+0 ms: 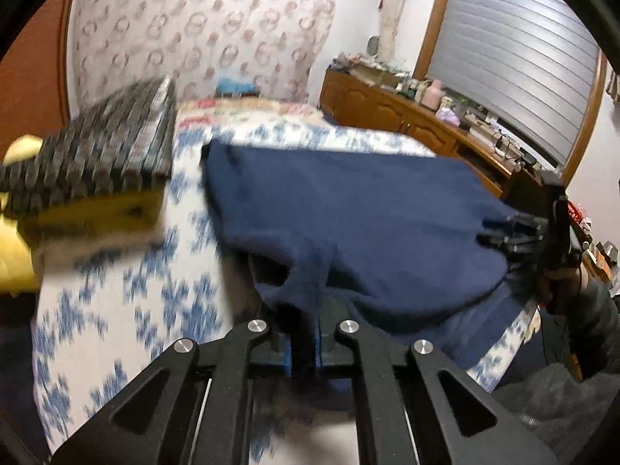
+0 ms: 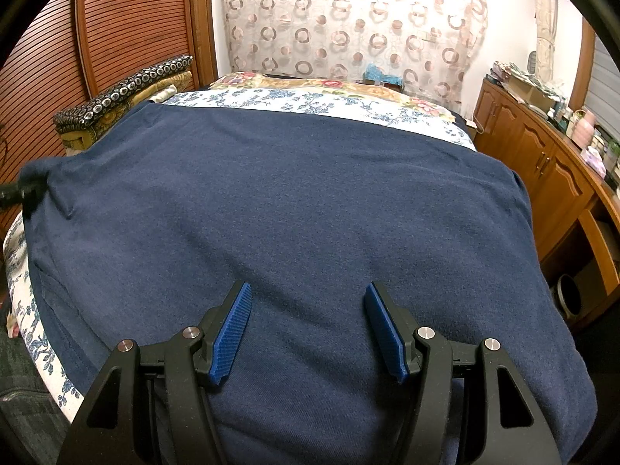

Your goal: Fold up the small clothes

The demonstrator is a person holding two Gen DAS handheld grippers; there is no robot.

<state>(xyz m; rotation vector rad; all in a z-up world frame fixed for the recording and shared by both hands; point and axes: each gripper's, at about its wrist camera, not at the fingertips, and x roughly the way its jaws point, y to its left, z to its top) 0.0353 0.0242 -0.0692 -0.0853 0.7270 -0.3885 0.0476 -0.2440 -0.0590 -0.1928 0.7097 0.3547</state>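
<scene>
A navy blue garment [image 2: 290, 201] lies spread over the floral bedsheet [image 2: 317, 104]. In the left wrist view my left gripper [image 1: 304, 333] is shut on a bunched edge of the navy garment [image 1: 348, 217] and lifts it off the sheet [image 1: 128, 283]. My right gripper [image 2: 308, 325] is open, its blue pads [image 2: 232, 333] hovering just above the garment's near part, holding nothing. The right gripper also shows in the left wrist view [image 1: 515, 232] at the garment's right edge. The left gripper shows at the garment's far left corner in the right wrist view [image 2: 23, 192].
A stack of folded dark patterned and yellow cushions [image 1: 100, 155] sits at the bed's left side, also in the right wrist view [image 2: 124, 93]. A wooden sideboard [image 2: 542, 170] with clutter runs along the right. A patterned curtain [image 2: 348, 19] hangs behind the bed.
</scene>
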